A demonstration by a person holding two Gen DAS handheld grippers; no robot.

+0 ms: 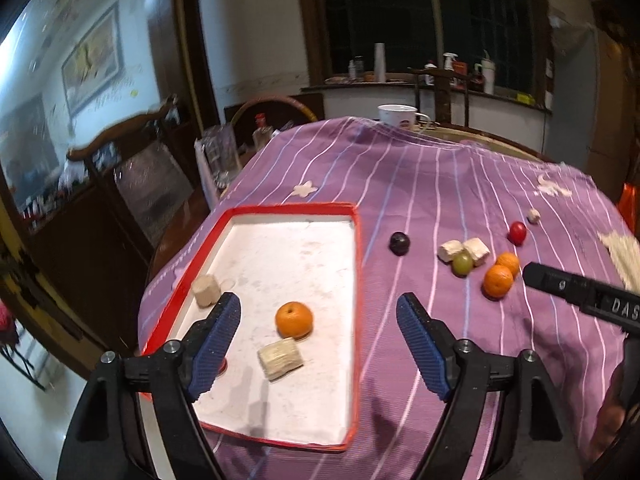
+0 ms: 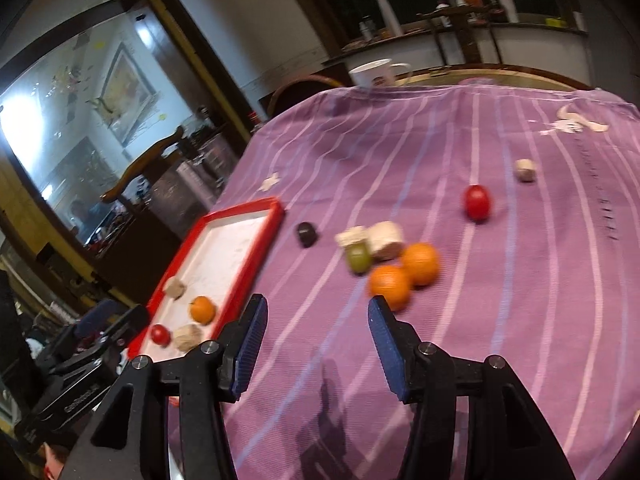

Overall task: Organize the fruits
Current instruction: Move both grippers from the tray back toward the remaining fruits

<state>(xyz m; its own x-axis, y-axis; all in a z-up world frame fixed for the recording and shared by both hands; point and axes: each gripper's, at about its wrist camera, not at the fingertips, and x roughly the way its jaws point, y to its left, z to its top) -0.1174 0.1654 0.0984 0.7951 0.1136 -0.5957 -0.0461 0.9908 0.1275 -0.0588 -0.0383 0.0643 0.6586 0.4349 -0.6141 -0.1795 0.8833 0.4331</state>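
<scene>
White letters "DAS" show on the black body of the right gripper (image 1: pixel 580 292); the word runs off the frame. Other print is too blurred to read.

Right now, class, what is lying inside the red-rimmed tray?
Inside the red-rimmed tray lie an orange and two pale chunks. The right wrist view adds a small red fruit, which the left gripper finger almost covers in its own view.

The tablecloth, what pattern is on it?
Purple tablecloth with thin white stripes; clearest in the left wrist view.
</scene>
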